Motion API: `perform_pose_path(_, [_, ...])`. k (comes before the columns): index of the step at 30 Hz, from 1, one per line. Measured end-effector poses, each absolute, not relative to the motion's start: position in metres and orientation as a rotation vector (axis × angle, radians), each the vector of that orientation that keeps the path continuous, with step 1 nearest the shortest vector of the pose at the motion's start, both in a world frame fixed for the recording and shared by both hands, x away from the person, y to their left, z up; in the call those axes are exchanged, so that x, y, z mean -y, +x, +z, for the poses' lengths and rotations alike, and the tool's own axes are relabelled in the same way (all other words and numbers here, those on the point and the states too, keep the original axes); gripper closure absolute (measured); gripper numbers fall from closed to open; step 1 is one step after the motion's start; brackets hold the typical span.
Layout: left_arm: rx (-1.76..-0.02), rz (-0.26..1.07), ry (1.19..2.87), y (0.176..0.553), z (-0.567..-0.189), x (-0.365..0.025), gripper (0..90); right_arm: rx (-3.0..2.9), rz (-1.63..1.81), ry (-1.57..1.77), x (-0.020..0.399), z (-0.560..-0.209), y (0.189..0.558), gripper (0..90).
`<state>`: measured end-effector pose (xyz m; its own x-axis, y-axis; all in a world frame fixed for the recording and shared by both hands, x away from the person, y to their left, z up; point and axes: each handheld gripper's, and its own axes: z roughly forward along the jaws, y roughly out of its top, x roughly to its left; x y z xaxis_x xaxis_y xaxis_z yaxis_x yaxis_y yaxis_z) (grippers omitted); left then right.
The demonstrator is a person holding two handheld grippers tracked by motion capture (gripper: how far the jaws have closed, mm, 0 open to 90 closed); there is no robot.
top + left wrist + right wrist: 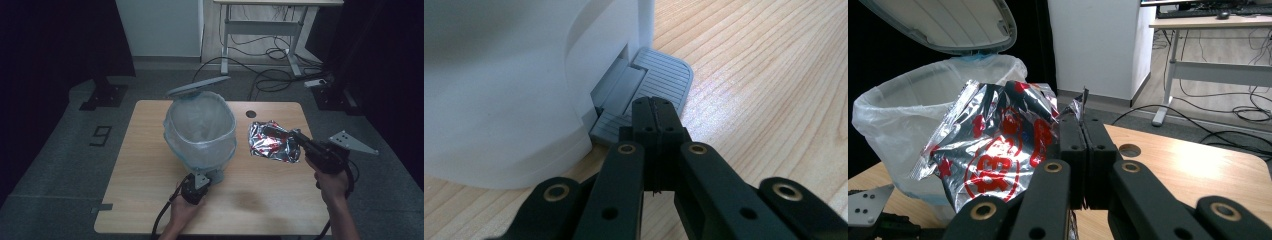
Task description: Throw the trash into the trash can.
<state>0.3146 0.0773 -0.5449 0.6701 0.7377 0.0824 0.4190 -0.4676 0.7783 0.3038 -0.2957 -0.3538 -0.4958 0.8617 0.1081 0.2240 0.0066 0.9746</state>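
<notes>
Foil wrapper (993, 150) in right gripper (1083, 117)

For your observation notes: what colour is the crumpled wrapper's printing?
Red print on shiny silver foil wrapper, clearest in the right gripper view.

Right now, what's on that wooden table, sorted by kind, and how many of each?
Pedal bins, lid raised, plastic liner inside: 1
Silver-and-red foil wrappers: 1
Hand-held grippers, left hand-held gripper pressing on the bin's pedal, right hand-held gripper pinching the wrapper: 2
Total: 4
</notes>
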Motion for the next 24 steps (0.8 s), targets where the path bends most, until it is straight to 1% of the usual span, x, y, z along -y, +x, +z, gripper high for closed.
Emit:
perform_pose_path(7, [-0.886, 0.537, 2.122, 0.314, -0.545, -0.077, 90.0, -1.756, 1.525, 1.103, 0.290, -0.351, 0.309, 88.3])
perform_pose_path(24, [-0.883, 0.546, 2.127, 0.314, -0.545, -0.076, 90.0, -1.757, 1.522, 1.057, 0.281, -0.330, 0.310, 88.3])
